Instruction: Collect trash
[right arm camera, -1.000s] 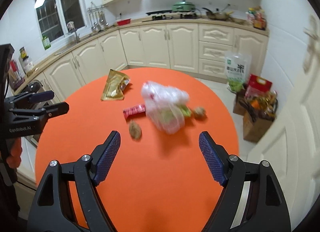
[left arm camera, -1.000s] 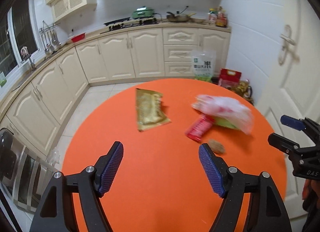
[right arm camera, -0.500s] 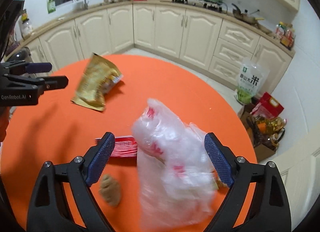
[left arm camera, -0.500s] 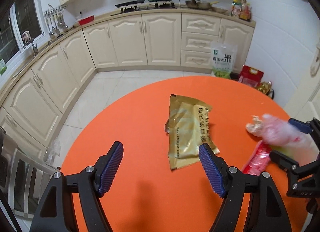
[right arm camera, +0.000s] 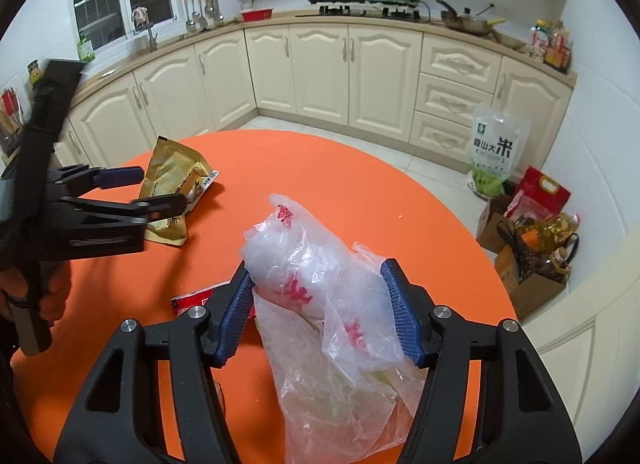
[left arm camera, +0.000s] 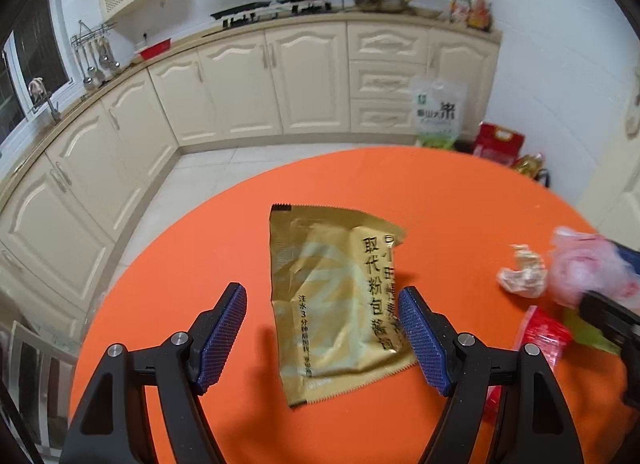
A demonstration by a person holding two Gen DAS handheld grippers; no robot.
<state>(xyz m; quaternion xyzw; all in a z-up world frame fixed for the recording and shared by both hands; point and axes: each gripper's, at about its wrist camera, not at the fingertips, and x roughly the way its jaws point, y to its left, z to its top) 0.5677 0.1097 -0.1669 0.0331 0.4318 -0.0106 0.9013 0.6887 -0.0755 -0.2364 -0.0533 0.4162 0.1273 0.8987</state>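
On the orange table point(left arm camera: 460, 199), the left tool point(left arm camera: 322, 338) hovers wide apart, holding nothing, over a gold wrapper point(left arm camera: 340, 296) lying flat. To the right, the right tool point(right arm camera: 318, 304) has just been closing around a clear plastic bag point(right arm camera: 320, 304); its left pad touches the bag.

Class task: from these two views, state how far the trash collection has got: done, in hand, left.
Done: nothing looks collected yet. In hand: the right tool has been closing around the plastic bag; the left tool is open over the gold wrapper. Left: red packet and crumpled scrap on the table.
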